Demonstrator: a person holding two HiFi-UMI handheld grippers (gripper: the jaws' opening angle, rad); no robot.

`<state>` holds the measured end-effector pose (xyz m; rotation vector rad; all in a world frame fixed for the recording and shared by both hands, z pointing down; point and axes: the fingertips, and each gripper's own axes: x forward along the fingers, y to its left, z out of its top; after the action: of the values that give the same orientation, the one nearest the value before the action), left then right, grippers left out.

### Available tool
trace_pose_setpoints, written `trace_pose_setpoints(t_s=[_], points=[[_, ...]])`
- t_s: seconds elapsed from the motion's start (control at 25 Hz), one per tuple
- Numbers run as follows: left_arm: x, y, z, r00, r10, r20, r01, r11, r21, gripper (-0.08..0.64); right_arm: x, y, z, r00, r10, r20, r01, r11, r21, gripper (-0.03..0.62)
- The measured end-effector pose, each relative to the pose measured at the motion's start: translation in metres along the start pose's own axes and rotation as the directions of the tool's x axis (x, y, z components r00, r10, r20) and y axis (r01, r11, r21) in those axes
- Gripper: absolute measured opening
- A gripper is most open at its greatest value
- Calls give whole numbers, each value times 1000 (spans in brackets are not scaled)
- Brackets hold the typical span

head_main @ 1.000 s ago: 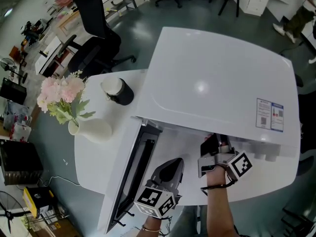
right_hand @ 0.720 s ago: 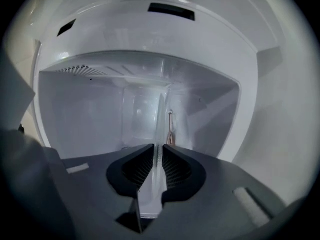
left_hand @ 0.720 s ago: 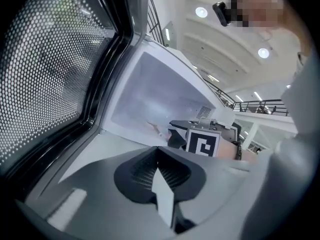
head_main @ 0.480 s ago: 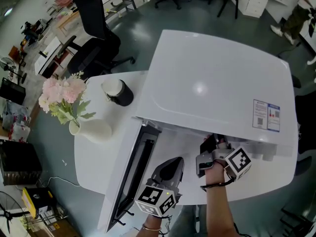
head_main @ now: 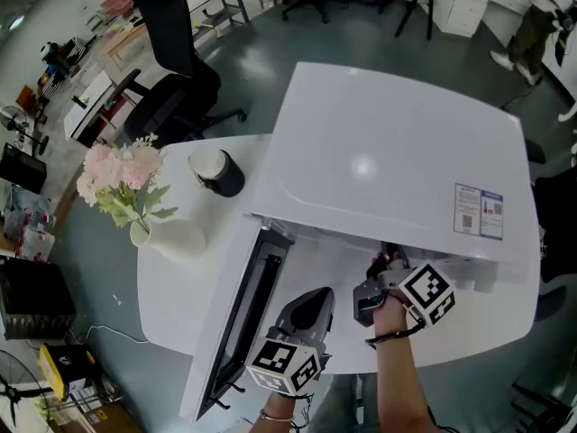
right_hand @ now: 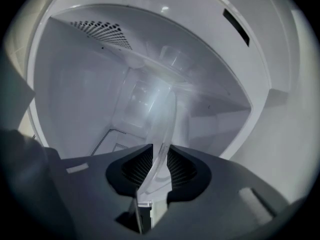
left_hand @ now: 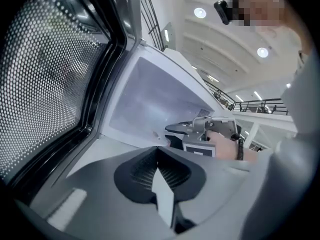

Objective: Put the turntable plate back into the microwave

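Observation:
The white microwave [head_main: 397, 152] stands with its door [head_main: 239, 323] swung open to the left. My right gripper [right_hand: 159, 166] is shut on the rim of the clear glass turntable plate [right_hand: 157, 99]. The plate stands tilted on edge inside the white cavity [right_hand: 85, 94]. From above, that gripper's marker cube [head_main: 425, 291] shows at the microwave's mouth, and its tips and the plate are hidden under the top. My left gripper [left_hand: 159, 176] is shut and empty, low beside the door's perforated window [left_hand: 45, 74].
On the round white table [head_main: 171, 287], left of the microwave, are a white vase [head_main: 167, 235] with pink flowers [head_main: 117, 174] and a black cup with a white lid [head_main: 216, 170]. Office chairs and desks stand on the floor beyond.
My right gripper has rolled a little at the microwave's mouth, its marker cube shifting slightly left. The left gripper has stayed where it was.

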<state>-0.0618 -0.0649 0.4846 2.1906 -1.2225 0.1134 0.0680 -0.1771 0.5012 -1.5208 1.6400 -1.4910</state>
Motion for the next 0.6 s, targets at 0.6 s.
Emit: trace_pose_setpoints(t_s=[0.6], points=[[-4, -6, 0, 1000, 10, -2, -10, 1000, 7, 0, -8, -9, -1, 989, -141, -44, 133, 978, -159, 95]])
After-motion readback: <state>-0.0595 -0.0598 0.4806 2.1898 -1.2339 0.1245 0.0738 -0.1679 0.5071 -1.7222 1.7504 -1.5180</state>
